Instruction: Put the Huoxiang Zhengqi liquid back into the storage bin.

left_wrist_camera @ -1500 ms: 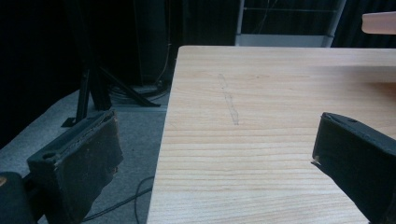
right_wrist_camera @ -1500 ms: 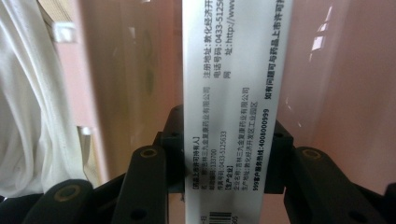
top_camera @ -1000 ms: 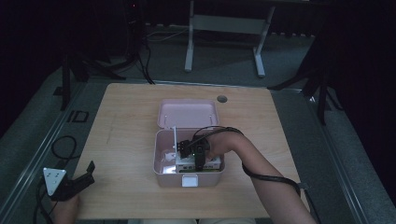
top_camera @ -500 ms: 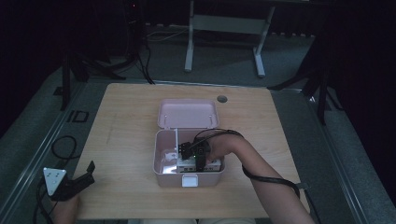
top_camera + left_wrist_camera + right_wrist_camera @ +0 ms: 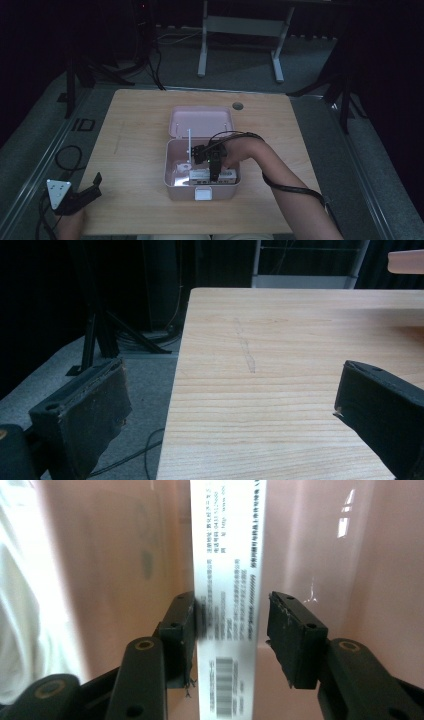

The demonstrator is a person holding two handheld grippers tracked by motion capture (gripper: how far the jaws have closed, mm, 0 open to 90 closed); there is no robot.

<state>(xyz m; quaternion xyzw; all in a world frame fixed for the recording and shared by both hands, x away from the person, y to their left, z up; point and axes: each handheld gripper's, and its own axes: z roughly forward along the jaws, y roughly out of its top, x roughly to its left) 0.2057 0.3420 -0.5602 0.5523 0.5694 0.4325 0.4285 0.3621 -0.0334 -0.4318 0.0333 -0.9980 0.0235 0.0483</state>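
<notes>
**High view, item record: white carton set into pink box, release in hand**

High view showed a pink box (image 5: 202, 170) near the middle of the wooden surface (image 5: 135, 130), its lid (image 5: 200, 121) open and lying flat at the box's twelve o'clock. The right hand-held gripper (image 5: 214, 170) reached down into the box, over a white printed carton (image 5: 212, 176) lying along the wall at six o'clock. A thin white upright piece (image 5: 189, 145) stood inside at about ten o'clock.

Right gripper view: carton (image 5: 227, 605) between the jaws, barcode and small print legible. The jaws had just been opening; the left pad lay at the carton's edge, the right pad stood clear of it with a gap showing. No clamp remained.

Left hand-held gripper (image 5: 80, 197): at the surface's seven o'clock corner, well apart from the box, jaws wide apart and empty, as the left gripper view (image 5: 235, 405) confirmed.

Step judged: letting go of the carton once placed. Next move would call for a fuller opening, then a straight lift out without dragging the carton or catching the box wall.
</notes>
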